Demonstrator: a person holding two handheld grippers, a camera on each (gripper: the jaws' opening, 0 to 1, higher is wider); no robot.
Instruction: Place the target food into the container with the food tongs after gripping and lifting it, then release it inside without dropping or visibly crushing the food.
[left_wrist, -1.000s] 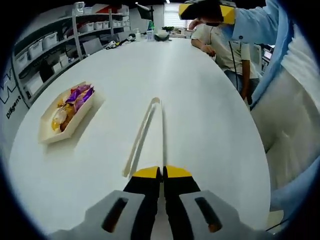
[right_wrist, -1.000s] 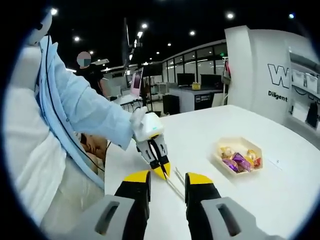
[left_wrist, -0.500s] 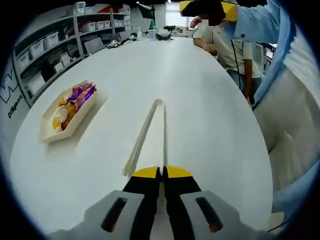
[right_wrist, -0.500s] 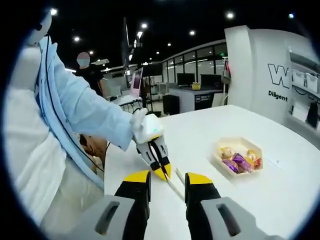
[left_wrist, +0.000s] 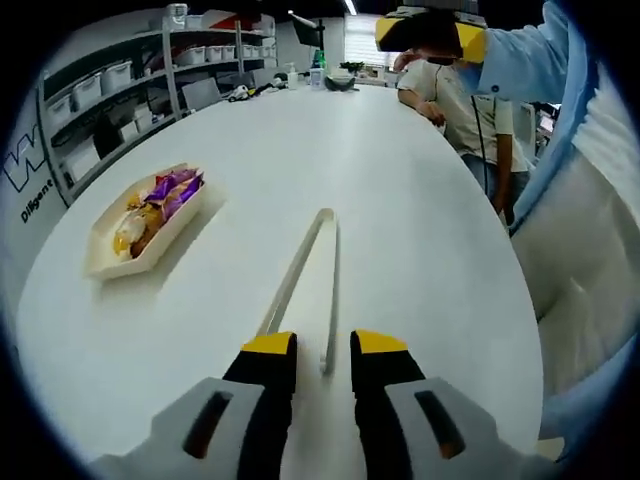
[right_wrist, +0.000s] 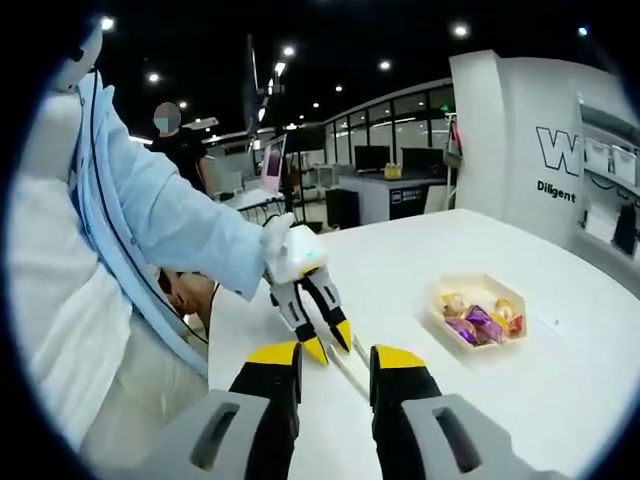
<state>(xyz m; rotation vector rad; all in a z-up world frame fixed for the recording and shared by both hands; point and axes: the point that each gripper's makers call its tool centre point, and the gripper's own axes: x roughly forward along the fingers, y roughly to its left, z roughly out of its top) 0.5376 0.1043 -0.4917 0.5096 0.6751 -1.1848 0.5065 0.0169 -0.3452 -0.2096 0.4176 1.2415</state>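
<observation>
Shelving and glass-walled offices are seen behind a broad white desk. On it, to the left, a shallow container is set, loaded with wrapped snacks. Food tongs are laid flat, their open ends between the spread jaws of the left gripper. The right gripper is held apart, spread and empty. Both tong arms should be bracketed squarely, then closed upon gently so the tongs are not skidded.
</observation>
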